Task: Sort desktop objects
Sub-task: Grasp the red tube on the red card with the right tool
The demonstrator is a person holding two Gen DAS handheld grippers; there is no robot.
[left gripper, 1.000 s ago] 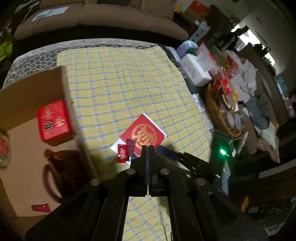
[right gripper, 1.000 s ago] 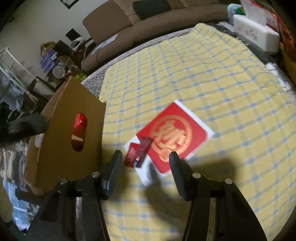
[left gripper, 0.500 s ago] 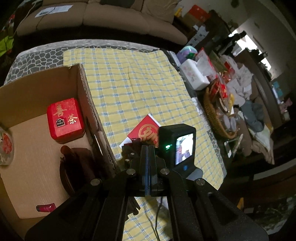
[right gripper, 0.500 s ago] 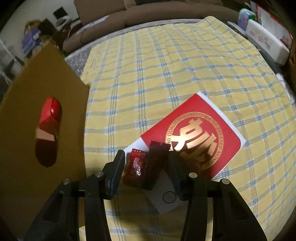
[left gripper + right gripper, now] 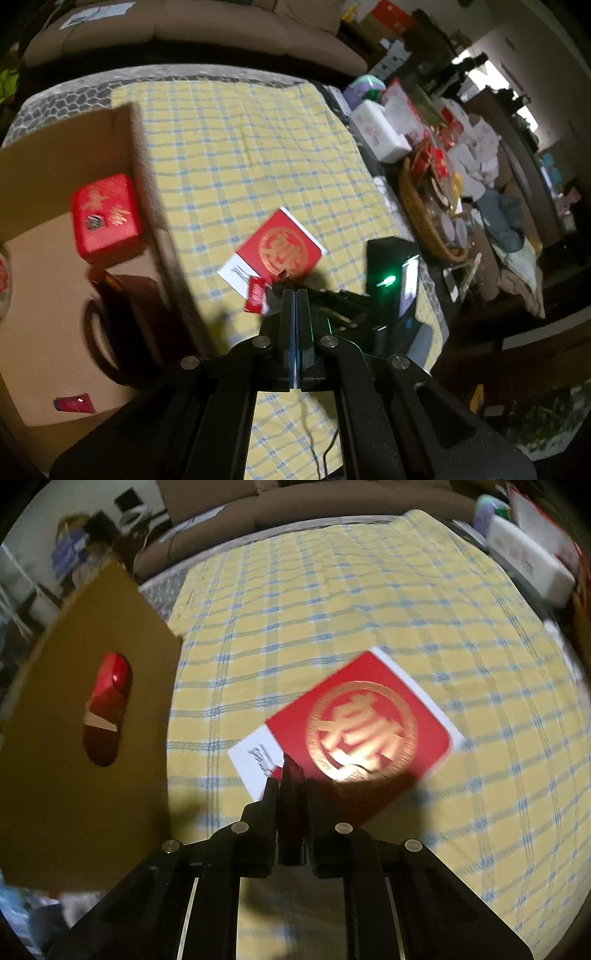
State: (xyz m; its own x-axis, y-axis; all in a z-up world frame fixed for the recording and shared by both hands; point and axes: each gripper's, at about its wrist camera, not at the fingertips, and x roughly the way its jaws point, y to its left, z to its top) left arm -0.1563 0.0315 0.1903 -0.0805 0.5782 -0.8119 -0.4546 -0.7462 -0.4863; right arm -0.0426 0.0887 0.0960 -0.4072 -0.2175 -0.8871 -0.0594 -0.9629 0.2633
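Right gripper (image 5: 291,794) clamped on a dark red sachet (image 5: 291,812), held edge-up between the pads just above the red envelope (image 5: 354,727) on the yellow checked cloth (image 5: 332,602). Left gripper (image 5: 296,295) fully closed on nothing, hovering near the cardboard box (image 5: 51,155) (red tea tin (image 5: 105,216) inside). Second red packet (image 5: 255,300), possibly candy, lying at the envelope's near edge.

The right tongs (image 5: 291,794) are clamped on a dark red packet (image 5: 291,812) standing on edge between the pads, over the near corner of a red envelope with a gold character (image 5: 364,725). The envelope lies on the yellow checked tablecloth (image 5: 332,602). To the left stands a cardboard box (image 5: 74,794), something red showing through its handle hole (image 5: 107,709).
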